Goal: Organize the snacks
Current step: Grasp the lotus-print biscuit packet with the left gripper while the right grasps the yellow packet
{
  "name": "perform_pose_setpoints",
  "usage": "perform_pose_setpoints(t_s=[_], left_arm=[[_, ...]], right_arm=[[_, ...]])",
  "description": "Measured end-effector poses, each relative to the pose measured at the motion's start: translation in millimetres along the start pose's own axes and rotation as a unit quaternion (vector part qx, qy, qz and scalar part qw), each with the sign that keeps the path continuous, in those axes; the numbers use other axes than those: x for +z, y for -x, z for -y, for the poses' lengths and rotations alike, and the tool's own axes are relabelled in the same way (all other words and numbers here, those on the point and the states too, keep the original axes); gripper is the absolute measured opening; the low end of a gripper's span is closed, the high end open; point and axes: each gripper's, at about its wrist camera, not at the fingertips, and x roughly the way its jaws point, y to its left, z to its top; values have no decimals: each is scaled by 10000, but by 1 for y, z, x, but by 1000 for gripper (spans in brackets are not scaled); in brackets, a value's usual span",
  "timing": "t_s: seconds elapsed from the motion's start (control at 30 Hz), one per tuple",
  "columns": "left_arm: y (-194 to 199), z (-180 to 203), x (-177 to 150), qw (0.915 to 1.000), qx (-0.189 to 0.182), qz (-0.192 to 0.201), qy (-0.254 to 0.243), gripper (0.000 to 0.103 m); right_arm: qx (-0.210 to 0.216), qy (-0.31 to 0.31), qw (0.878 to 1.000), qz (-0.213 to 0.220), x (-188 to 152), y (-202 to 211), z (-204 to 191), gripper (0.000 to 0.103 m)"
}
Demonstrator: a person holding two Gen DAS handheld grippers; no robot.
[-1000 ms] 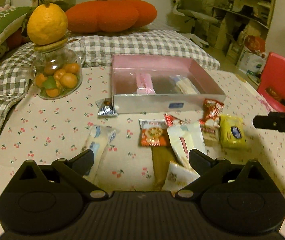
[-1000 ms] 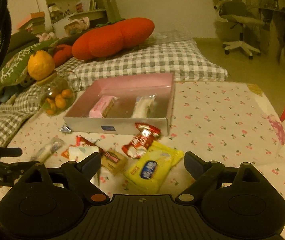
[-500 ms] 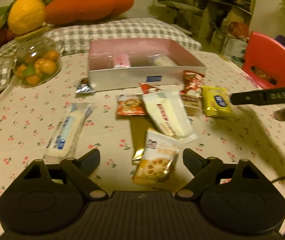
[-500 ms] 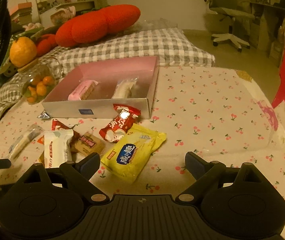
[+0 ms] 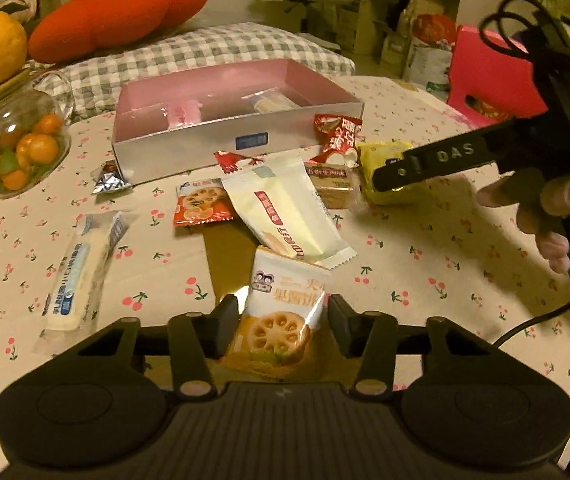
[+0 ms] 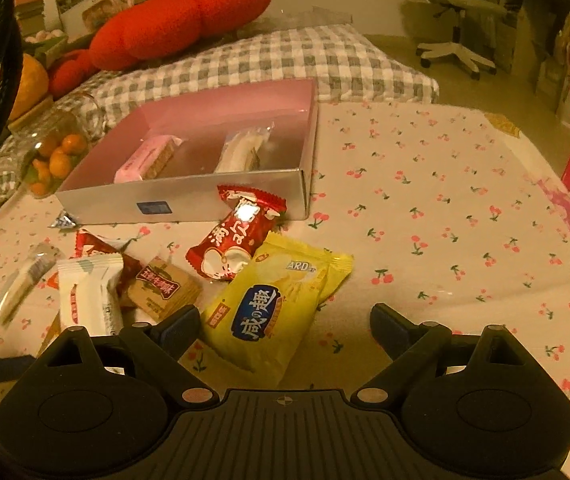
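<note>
Lotus-root snack packet (image 5: 281, 316) lies near on the counter (image 5: 425, 264), between my left hand-held gripper (image 5: 283, 312) fingers, narrowed but not clamped. I grip mid-packet, then lift toward the far box (image 5: 189, 152). Right hand-held gripper (image 6: 283, 322) stays wide, empty.

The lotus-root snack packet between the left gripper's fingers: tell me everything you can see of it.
The lotus-root snack packet is a small glossy plastic pouch, white at the top and orange below, printed with a lotus-root slice, a small cartoon logo and orange Chinese lettering. It looks sealed and slightly puffed, with glare on its film. It lies between the fingers of the left gripper, which flank its sides closely; firm contact cannot be confirmed. Its top edge tucks under the long white packet, and a brown packet lies beside and partly beneath it.
</note>
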Motion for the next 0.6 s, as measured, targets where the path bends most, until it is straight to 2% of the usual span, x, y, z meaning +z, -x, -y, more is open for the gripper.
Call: perform_pose_setpoints(t_s=[0.23, 0.43, 0.6], left_arm=[[0, 1, -1, 9999, -97, -35, -26, 42], [1, 10, -3, 9990, -379, -167, -162, 41], [0, 17, -6, 9983, -461, -216, -275, 44]], right_arm=[[36, 107, 9999, -41, 0, -4, 4, 95], [-105, -38, 9999, -111, -2, 4, 31, 95], [-251, -63, 9996, -109, -2, 12, 44, 95]])
